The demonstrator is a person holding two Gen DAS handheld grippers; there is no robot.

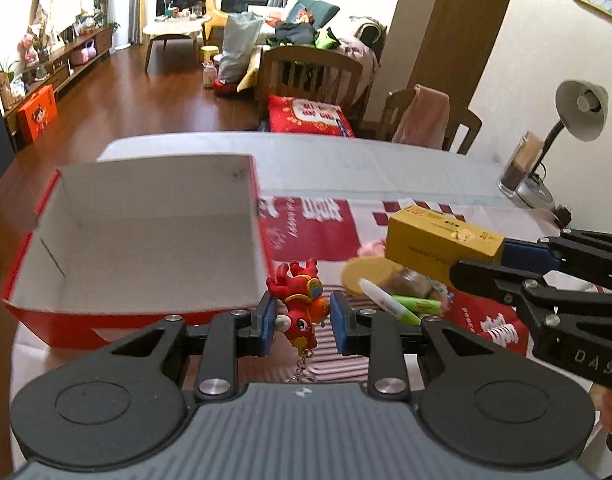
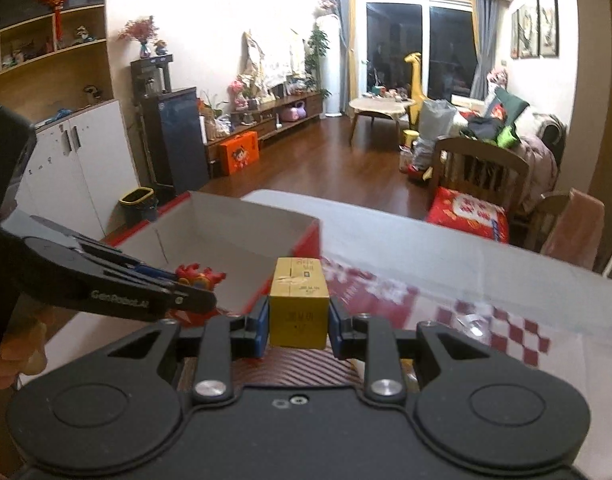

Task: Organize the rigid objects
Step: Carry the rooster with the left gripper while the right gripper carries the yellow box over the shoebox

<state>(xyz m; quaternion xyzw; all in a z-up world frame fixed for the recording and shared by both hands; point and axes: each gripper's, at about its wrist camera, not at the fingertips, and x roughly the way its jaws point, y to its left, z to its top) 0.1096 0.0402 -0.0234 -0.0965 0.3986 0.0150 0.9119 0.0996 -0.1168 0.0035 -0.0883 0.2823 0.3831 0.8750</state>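
Left gripper (image 1: 300,320) pinches red toy (image 1: 300,312); right gripper (image 2: 298,322) pinches yellow box (image 2: 299,304). I carry both over carton (image 1: 146,216) rim, lower inside, then release.

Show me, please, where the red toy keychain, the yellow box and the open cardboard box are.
red toy keychain (image 1: 300,308): left wrist view, on its red body.
yellow box (image 2: 299,307): right wrist view, on its near end face.
open cardboard box (image 1: 154,248): left wrist view, on its white inner floor.
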